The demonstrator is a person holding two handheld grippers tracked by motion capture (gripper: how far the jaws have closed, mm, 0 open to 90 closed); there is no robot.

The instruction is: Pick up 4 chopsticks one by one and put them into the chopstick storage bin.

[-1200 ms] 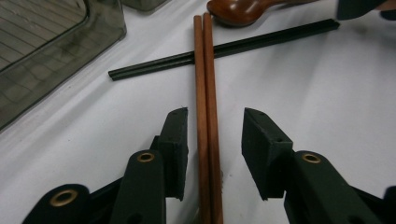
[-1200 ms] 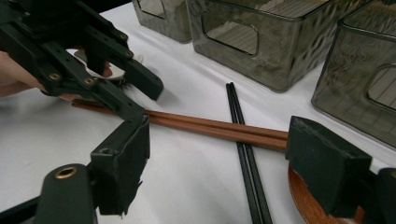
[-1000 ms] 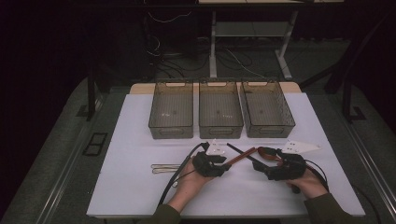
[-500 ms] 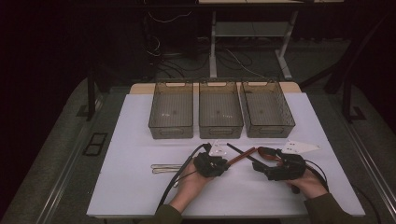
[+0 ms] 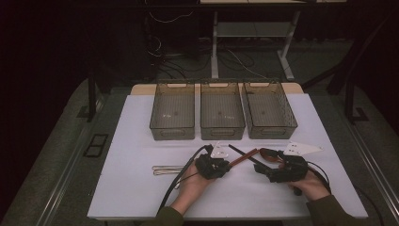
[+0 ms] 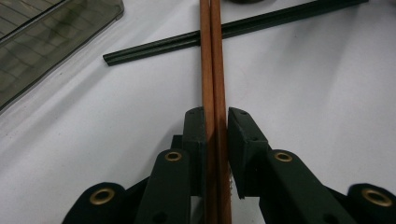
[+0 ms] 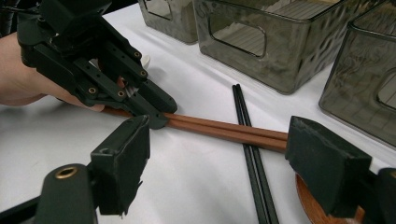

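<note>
**Brown chopsticks pinched at the table's near middle**

Three smoky plastic bins stand in a row on the white table [image 5: 136,141]: left bin [image 5: 172,115], middle bin [image 5: 221,114], right bin [image 5: 268,113]; only small specks show on their floors. Nearer, the left gripper [image 5: 225,165] has its jaws clamped on the brown chopsticks [image 6: 214,70], whose long axis runs rightward and slightly away, crossing black chopsticks [image 7: 247,135]. The right gripper [image 5: 261,170] has its jaws spread wide.
</note>
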